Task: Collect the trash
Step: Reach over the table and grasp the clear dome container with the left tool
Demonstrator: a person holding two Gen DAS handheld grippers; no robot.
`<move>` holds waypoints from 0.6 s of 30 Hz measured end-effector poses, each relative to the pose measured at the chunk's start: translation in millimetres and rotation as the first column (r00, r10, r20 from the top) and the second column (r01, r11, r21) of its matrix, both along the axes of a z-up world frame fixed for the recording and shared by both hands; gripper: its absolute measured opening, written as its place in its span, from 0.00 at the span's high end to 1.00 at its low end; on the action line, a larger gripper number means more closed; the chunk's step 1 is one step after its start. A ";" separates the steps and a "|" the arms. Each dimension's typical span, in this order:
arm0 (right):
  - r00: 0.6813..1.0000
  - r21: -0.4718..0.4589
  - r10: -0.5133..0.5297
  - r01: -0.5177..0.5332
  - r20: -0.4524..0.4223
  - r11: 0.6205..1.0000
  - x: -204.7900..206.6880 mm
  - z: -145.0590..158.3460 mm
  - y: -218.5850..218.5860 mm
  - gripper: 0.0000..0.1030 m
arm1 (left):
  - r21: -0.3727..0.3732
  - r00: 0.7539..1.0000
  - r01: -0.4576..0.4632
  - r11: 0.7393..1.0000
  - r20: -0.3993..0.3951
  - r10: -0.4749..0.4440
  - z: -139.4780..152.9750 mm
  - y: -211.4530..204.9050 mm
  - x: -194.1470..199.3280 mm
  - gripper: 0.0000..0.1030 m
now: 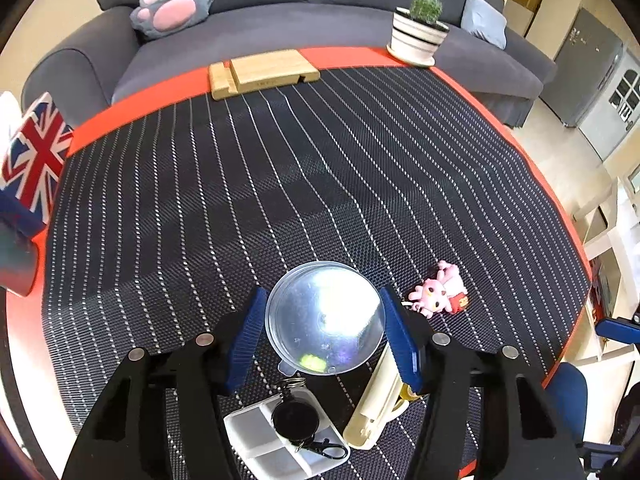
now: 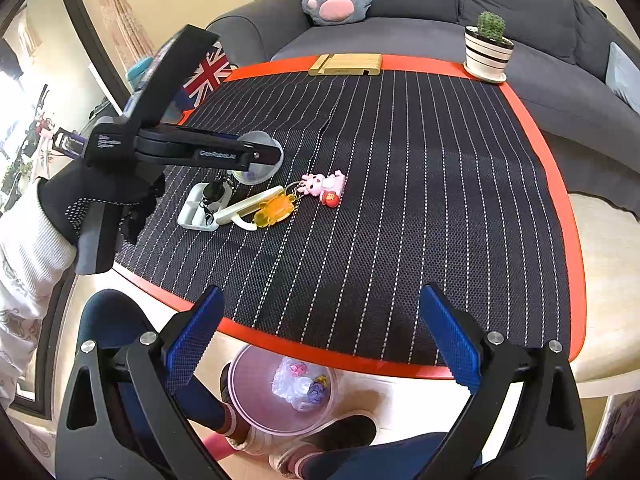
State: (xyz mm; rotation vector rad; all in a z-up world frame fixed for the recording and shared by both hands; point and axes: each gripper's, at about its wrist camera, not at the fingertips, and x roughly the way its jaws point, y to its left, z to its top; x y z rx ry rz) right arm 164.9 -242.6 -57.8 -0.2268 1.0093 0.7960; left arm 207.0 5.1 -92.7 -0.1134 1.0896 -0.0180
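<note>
The left gripper (image 1: pixel 325 330) is clamping a clear dome lid (image 1: pixel 325 317), seemingly just above the mat (image 1: pixel 280 184); the right gripper (image 2: pixel 320 342) is hanging wide open over the bin (image 2: pixel 256 408)

a home living room

a grey sofa (image 1: pixel 288 36) with a paw-shaped cushion (image 1: pixel 174 2) sits just behind the low red-edged surface (image 1: pixel 132 120), which carries a striped dark mat (image 1: pixel 320 168), a potted cactus (image 1: pixel 420 32), a wooden phone stand (image 1: pixel 264 72) and a union jack box (image 1: pixel 34 152). beyond the sofa, cream floor tiles (image 1: pixel 560 148) and a grey cabinet (image 1: pixel 592 76).
</note>
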 end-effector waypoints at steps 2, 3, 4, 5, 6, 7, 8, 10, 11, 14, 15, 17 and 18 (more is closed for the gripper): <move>1.000 -0.005 0.012 -0.012 0.011 1.000 2.7 3.3 3.6 0.07 | -0.001 1.000 0.000 1.000 0.013 0.000 5.8 0.7 -2.3 0.45; 1.000 -0.007 0.016 -0.016 0.014 1.000 3.6 4.0 5.0 0.07 | -0.002 1.000 -0.001 1.000 0.021 0.001 9.7 1.2 -3.8 0.45; 0.999 -0.013 0.024 -0.024 0.021 1.000 5.6 5.5 7.4 0.07 | -0.003 1.000 -0.001 1.000 0.028 0.001 13.0 1.5 -4.6 0.45; 0.999 -0.018 0.031 -0.031 0.027 0.999 7.9 6.9 9.7 0.07 | -0.003 0.999 -0.001 1.000 0.034 0.002 16.1 1.9 -6.0 0.45; 0.999 -0.023 0.039 -0.038 0.032 0.999 10.2 8.1 11.9 0.07 | -0.004 0.999 -0.002 1.000 0.042 0.002 20.0 2.3 -7.9 0.45; 0.998 -0.030 0.050 -0.049 0.038 0.998 13.7 9.4 15.1 0.07 | -0.004 0.999 -0.001 1.000 0.049 0.002 23.3 2.3 -10.0 0.45; 0.997 -0.038 0.061 -0.059 0.041 0.998 16.7 10.0 17.9 0.07 | -0.005 0.998 0.000 1.000 0.055 0.000 26.4 2.3 -11.3 0.45; 0.995 -0.056 0.088 -0.086 0.044 0.995 23.0 9.7 23.9 0.07 | -0.004 0.998 -0.001 1.000 0.068 0.001 33.2 3.0 -15.0 0.45; 0.994 -0.064 0.100 -0.097 0.044 0.993 26.3 9.2 26.8 0.07 | -0.006 0.997 -0.001 1.000 0.072 0.001 35.1 3.3 -16.6 0.45; 0.988 -0.094 0.144 -0.139 0.048 0.986 37.8 6.8 36.7 0.07 | -0.008 0.996 -0.004 1.000 0.089 0.005 43.5 4.5 -22.7 0.45; 0.987 -0.105 0.154 -0.148 0.050 0.983 40.0 5.7 39.0 0.07 | -0.009 0.996 -0.005 1.000 0.093 0.006 45.2 5.1 -24.2 0.45; 0.981 -0.125 0.186 -0.179 0.047 0.976 46.7 2.4 46.0 0.07 | -0.012 0.995 -0.006 1.000 0.099 0.008 48.9 6.1 -27.2 0.45; 0.979 -0.136 0.200 -0.191 0.048 0.972 49.0 0.8 49.1 0.07 | -0.012 0.995 -0.007 1.000 0.102 0.008 50.1 6.5 -29.8 0.45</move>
